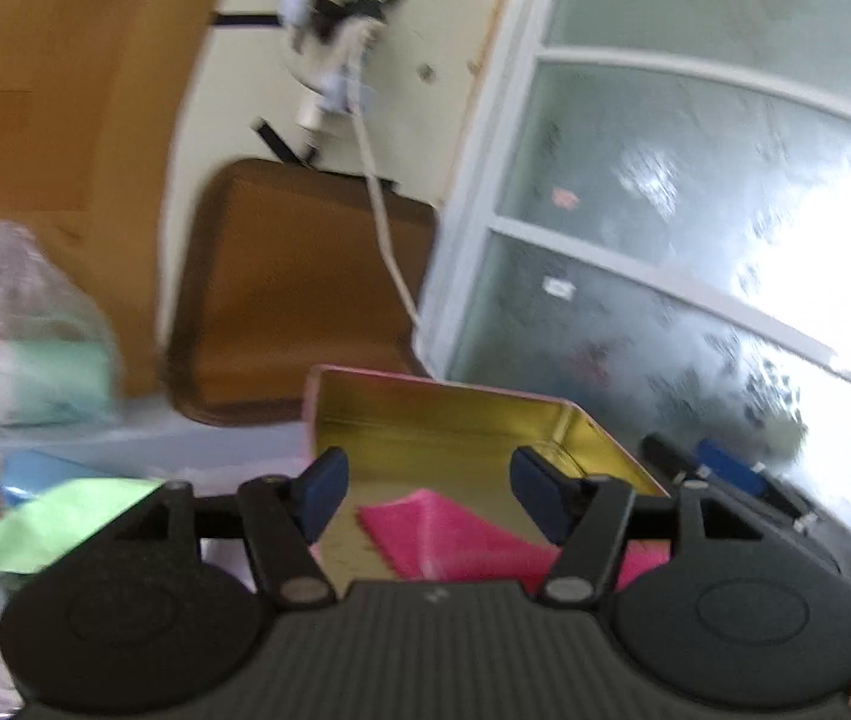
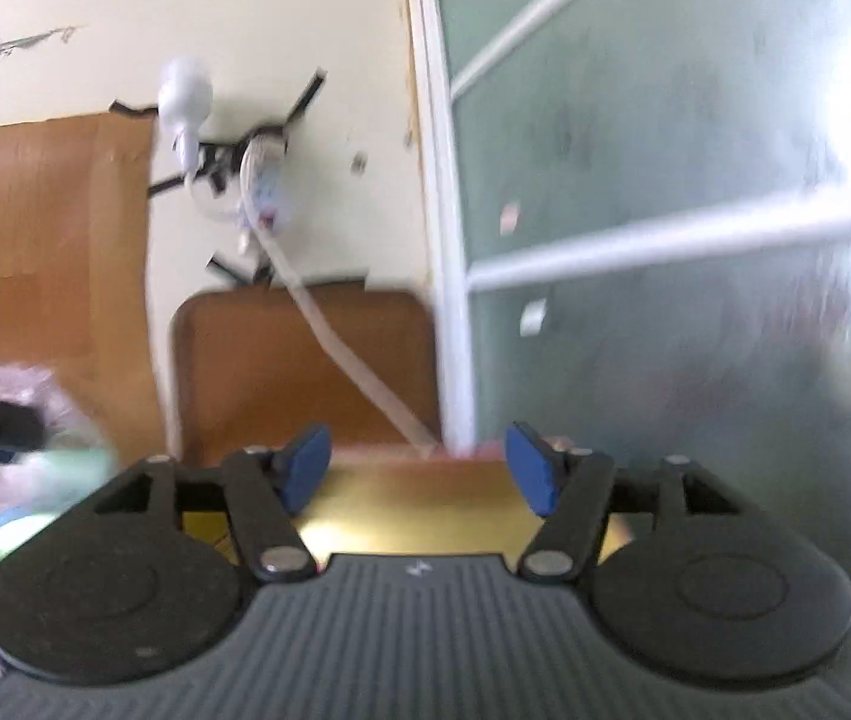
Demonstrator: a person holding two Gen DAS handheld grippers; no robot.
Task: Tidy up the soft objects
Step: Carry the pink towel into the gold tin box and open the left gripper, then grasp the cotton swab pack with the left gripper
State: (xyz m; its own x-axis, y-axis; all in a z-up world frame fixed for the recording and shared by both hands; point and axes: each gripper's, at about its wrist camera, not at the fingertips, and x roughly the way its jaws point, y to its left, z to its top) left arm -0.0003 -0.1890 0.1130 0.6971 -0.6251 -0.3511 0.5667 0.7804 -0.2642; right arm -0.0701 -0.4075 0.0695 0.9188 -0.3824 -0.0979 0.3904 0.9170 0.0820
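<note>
Pink cloth (image 1: pixel 449 534) lies inside gold tin (image 1: pixel 461 432), drop-off step looks done. Left claw (image 1: pixel 425 495) and right claw (image 2: pixel 416 468) both open, empty. Next: fetch green cloth (image 1: pixel 59 519) left of tin.

Pink cloth (image 1: pixel 455 540) near edge hidden behind gripper body; gold tin (image 2: pixel 425 498) blurred, mostly hidden.

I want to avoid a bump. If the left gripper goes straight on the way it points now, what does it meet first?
Probably the gold tin: the left gripper aims slightly downward over the pink cloth inside it, so its far wall comes first. Depth is unclear.
</note>
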